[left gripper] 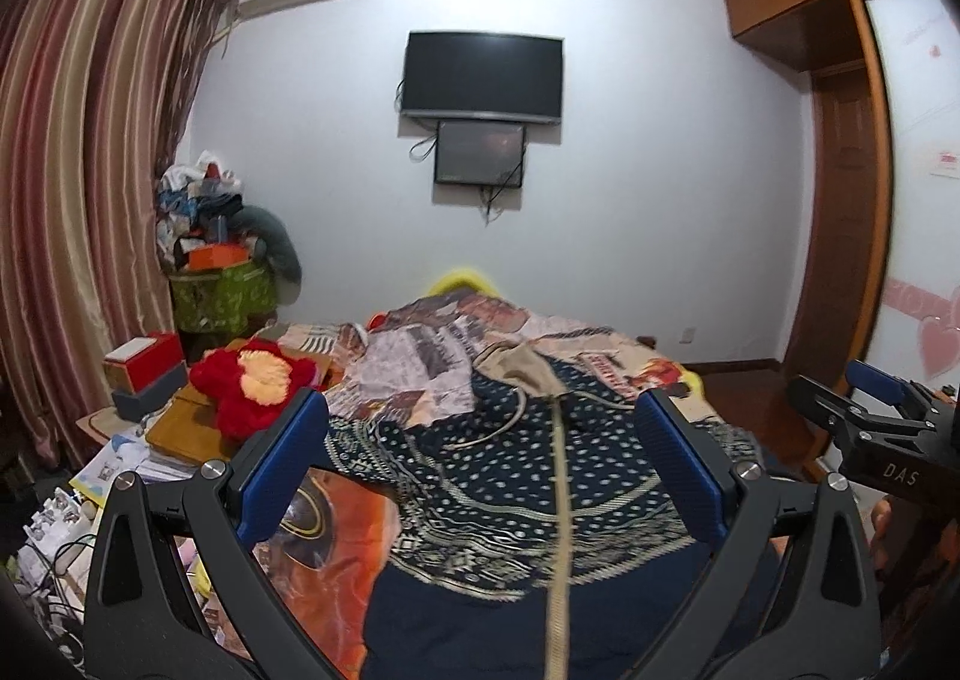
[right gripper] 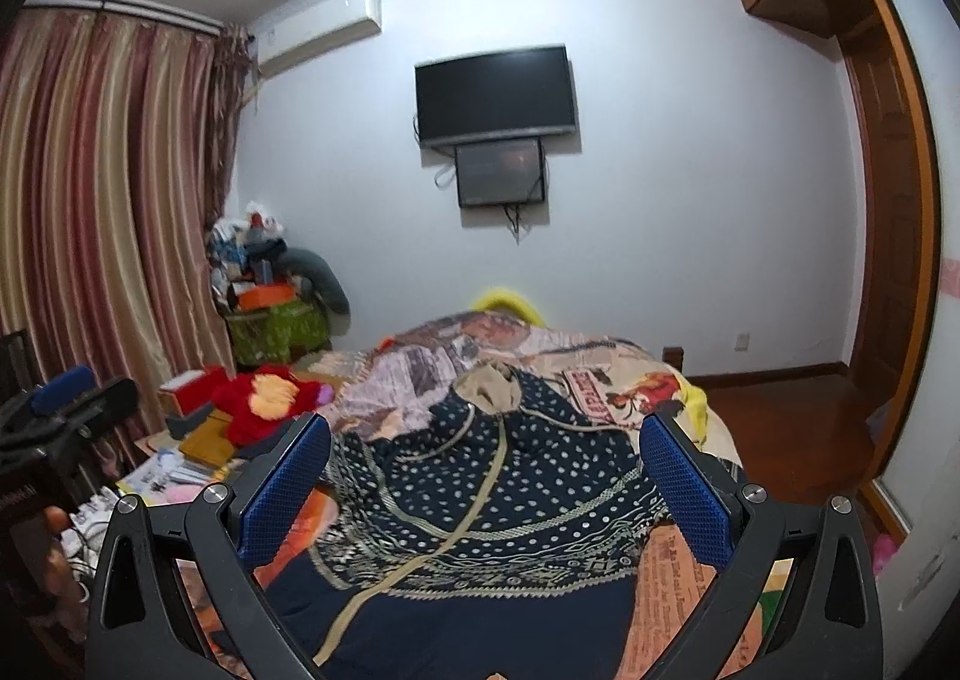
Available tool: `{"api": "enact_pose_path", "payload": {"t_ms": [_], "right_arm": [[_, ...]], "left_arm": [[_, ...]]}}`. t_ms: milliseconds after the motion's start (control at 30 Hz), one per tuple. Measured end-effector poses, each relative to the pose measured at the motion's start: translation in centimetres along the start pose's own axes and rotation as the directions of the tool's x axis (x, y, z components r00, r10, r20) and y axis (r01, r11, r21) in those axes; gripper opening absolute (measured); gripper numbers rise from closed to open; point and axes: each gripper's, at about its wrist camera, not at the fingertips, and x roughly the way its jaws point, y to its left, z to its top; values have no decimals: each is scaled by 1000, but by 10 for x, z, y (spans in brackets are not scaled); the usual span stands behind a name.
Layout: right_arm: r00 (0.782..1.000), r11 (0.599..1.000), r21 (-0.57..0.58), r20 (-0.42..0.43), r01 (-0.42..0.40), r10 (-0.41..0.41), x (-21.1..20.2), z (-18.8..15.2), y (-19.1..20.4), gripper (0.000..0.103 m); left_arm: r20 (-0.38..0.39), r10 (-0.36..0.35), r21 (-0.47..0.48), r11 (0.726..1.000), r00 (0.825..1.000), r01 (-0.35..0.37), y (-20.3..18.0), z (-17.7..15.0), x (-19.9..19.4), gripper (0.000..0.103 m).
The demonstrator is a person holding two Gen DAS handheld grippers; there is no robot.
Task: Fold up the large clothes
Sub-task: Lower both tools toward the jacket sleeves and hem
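A large navy hooded garment (left gripper: 528, 476) with white dots, a patterned band and a beige zip strip lies spread on the bed, hood at the far end; it also shows in the right wrist view (right gripper: 498, 488). My left gripper (left gripper: 480, 416) is open and empty, held above the garment's near part. My right gripper (right gripper: 483, 440) is open and empty, also above the garment. The right gripper shows at the right edge of the left wrist view (left gripper: 870, 416); the left gripper shows at the left edge of the right wrist view (right gripper: 66, 410).
The bed carries a printed blanket (left gripper: 420, 356). A red and yellow plush (left gripper: 258, 386) and boxes sit on a cluttered side table (left gripper: 174, 428) to the left. Curtains (left gripper: 78, 200) hang on the left. A TV (left gripper: 483, 74) hangs on the far wall. A wooden wardrobe (left gripper: 840, 170) stands right.
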Motion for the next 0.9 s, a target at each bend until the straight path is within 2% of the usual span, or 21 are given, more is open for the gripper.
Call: {"api": "enact_pose_path", "payload": {"t_ms": [133, 300, 367, 433, 600, 733, 833, 900], "right_arm": [[998, 1000, -12, -66, 20, -21, 53, 1, -6, 103], [986, 999, -34, -164, 17, -22, 124, -2, -10, 103], [978, 998, -54, -209, 14, -25, 155, -6, -12, 103], [964, 997, -82, -264, 0, -22, 189, -11, -13, 103], [922, 989, -140, -387, -42, -16, 253, -27, -8, 103], [887, 982, -176, -462, -75, -15, 304, -43, -5, 103], [869, 979, -179, -495, -102, 1, 334, -51, -1, 103], [855, 976, -178, -518, -130, 20, 353, -57, 3, 103]], "left_arm": [[-57, 53, -12, 998, 997, -54, 25, 1, 48, 103], [-165, 141, -29, 989, 976, -148, 62, -8, 116, 103], [-222, 188, -52, 978, 957, -204, 82, -18, 148, 103], [-274, 204, -76, 970, 940, -232, 102, -28, 174, 103], [-410, 227, -122, 946, 884, -299, 156, -56, 232, 103], [-536, 195, -156, 933, 821, -324, 193, -78, 269, 103], [-602, 139, -213, 921, 786, -326, 211, -95, 293, 103], [-631, 101, -249, 913, 769, -324, 218, -103, 305, 102]]}}
